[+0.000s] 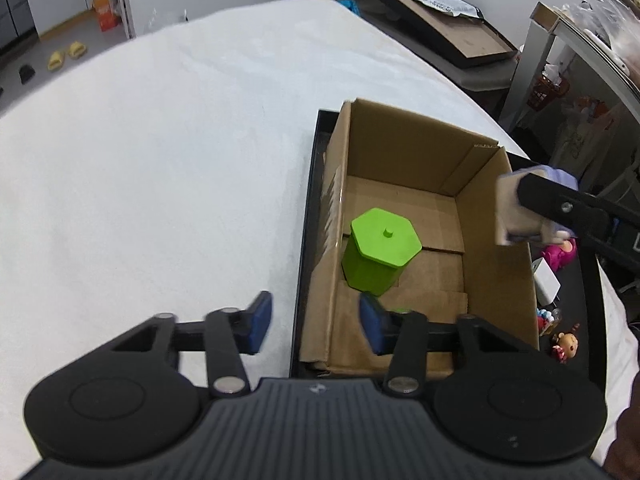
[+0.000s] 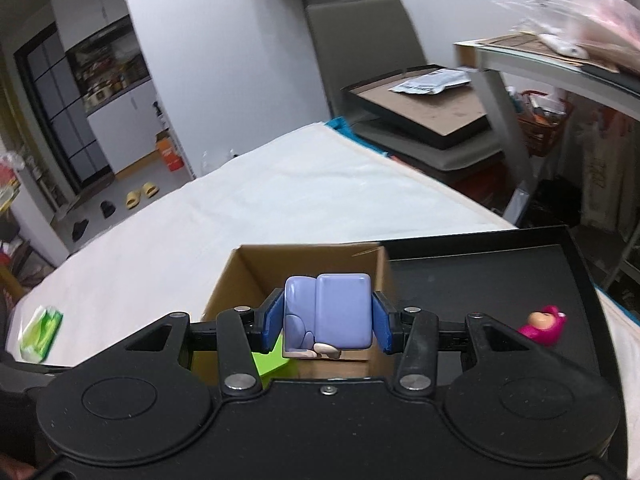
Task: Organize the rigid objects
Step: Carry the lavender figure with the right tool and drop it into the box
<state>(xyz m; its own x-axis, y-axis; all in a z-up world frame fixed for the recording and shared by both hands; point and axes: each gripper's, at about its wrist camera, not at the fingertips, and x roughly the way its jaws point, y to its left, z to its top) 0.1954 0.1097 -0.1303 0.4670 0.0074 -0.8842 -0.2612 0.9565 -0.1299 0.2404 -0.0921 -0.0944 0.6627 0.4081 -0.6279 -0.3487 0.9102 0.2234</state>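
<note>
With the green hexagonal plastic canister (image 1: pixel 379 256) already in the open brown cardboard box (image 1: pixel 416 148), the right gripper (image 2: pixel 326 322) pinches a lilac blocky toy figure (image 2: pixel 326 312) over the box's right wall, needing lowering and release, while the left gripper (image 1: pixel 316 326) hangs spread, empty.

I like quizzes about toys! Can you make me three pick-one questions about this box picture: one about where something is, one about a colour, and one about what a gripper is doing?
1. Where is the hexagonal container?
A. on the white cloth
B. inside the cardboard box
C. on a chair

2. What colour is it?
A. green
B. red
C. black

3. The right gripper is:
A. empty
B. out of view
C. clamping a purple toy

Answers: B, it stands on the box floor; A, lid and sides are bright green; C, both blue pads press the toy's sides.
</note>
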